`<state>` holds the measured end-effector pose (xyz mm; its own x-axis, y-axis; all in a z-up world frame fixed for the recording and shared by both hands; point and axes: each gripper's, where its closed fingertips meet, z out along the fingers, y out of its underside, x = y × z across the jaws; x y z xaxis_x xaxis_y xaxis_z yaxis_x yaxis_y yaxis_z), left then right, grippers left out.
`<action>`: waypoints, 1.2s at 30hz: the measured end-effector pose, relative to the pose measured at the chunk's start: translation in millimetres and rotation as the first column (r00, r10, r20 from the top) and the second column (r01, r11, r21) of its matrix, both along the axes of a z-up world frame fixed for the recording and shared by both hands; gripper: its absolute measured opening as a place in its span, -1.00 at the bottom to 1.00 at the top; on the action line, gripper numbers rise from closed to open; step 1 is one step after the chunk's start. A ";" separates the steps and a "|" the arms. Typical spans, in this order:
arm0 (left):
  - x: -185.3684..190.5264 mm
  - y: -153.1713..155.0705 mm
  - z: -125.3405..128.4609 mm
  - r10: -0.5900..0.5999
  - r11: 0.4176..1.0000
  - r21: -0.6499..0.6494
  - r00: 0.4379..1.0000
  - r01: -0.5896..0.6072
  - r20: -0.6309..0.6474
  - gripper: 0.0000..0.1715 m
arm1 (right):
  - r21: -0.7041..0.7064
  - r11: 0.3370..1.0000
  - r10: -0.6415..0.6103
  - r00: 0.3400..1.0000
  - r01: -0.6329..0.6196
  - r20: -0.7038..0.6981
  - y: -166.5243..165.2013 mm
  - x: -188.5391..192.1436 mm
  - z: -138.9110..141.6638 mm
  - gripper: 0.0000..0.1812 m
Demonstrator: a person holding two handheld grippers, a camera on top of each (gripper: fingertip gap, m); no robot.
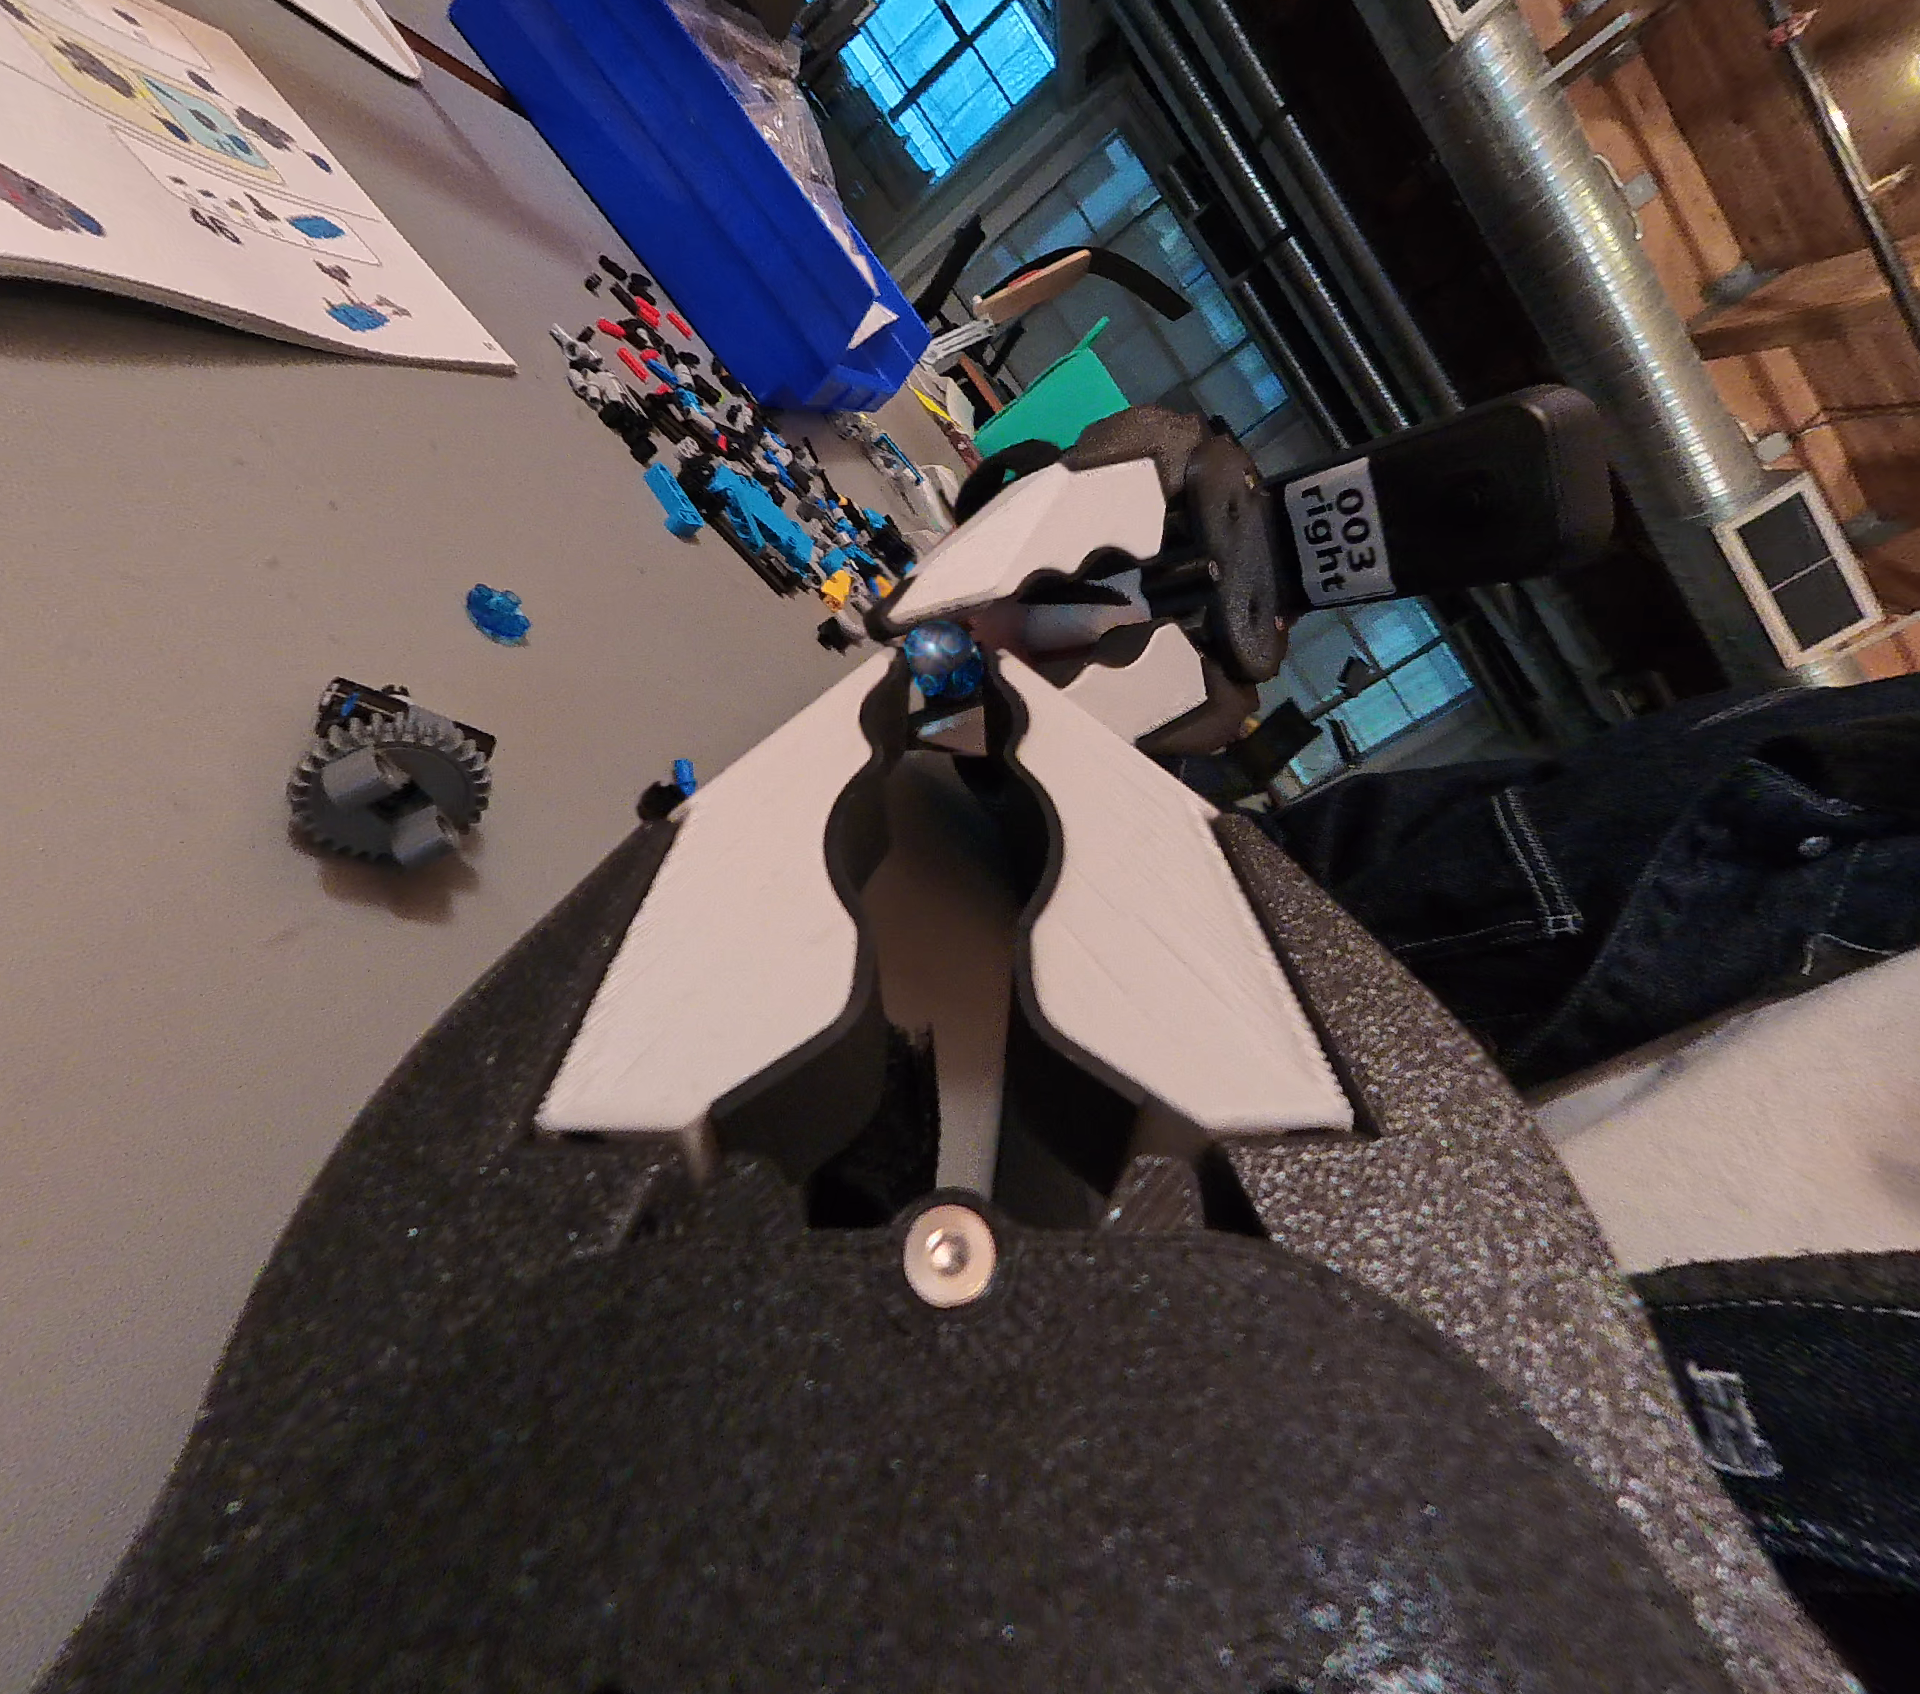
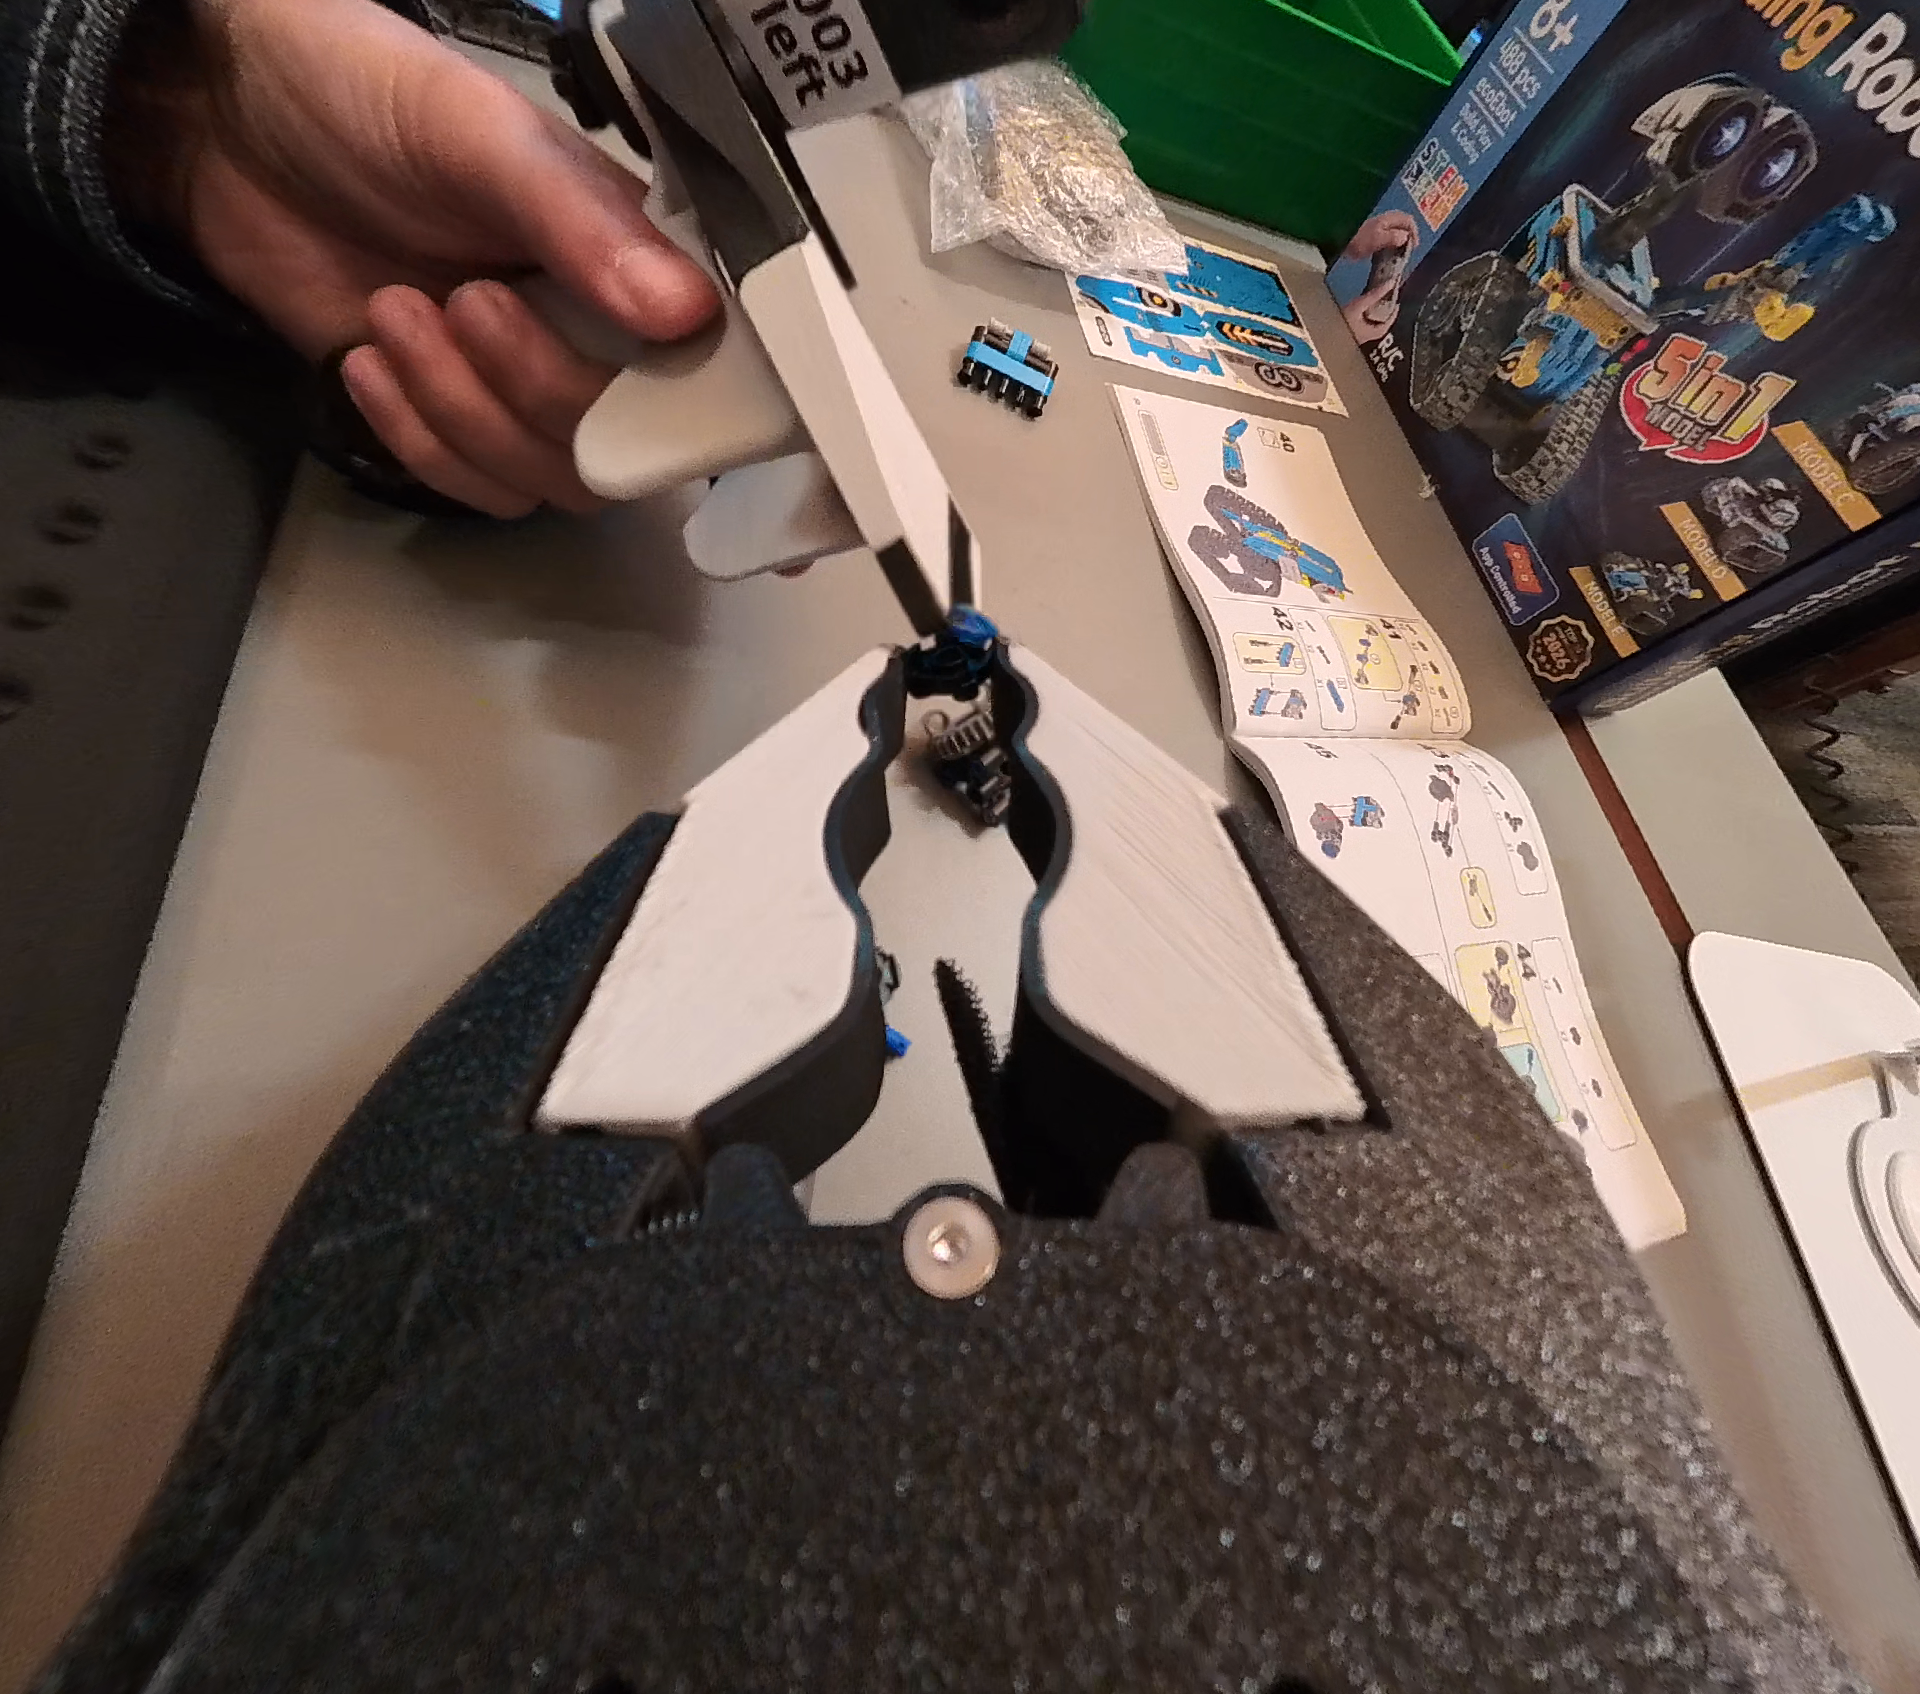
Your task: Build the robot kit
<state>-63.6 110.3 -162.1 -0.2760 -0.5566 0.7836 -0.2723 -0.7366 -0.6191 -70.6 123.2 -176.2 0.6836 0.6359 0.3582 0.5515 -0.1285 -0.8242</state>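
A small blue round piece (image 1: 940, 657) is clamped at the tips of the left gripper (image 1: 940, 670), jaws nearly closed. A small black piece (image 2: 945, 670) is pinched likewise by the right gripper (image 2: 948, 662), tip to tip with the left. Beyond, a grey gear assembly (image 1: 390, 777), loose bricks (image 1: 727, 460) and a blue bin (image 1: 665, 138) are seen on the table (image 1: 156, 709).

Left gripper (image 1: 940, 673) and right gripper (image 2: 948, 670) tip to tip, jaws nearly closed, hand (image 2: 416, 242) gripping left handle

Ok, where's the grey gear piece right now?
In the left wrist view the grey gear piece lies on the table, left of the left gripper, below the loose blue round piece.
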 end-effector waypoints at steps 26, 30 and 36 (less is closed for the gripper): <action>0.7 0.8 -8.5 0.047 0.980 0.198 0.998 -0.037 -0.046 -0.94 | -0.004 0.998 -0.058 0.989 0.059 0.139 6.9 6.7 -18.7 -0.83; 1.2 1.7 -12.2 0.057 0.972 0.233 0.996 -0.041 -0.064 -0.95 | -0.013 0.997 -0.074 0.986 0.076 0.152 9.5 8.1 -23.4 -0.83; -1.5 15.4 -23.8 0.106 0.974 0.211 0.987 -0.078 -0.124 -0.96 | -0.260 0.959 -0.046 0.969 0.111 0.242 -0.7 22.2 -69.2 -0.83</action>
<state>-65.1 125.7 -186.0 -0.1164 -0.7273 0.6764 -0.3003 -0.6234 -0.7220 -48.5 122.5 -245.3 0.6540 0.6782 0.3351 0.7017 -0.3784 -0.6036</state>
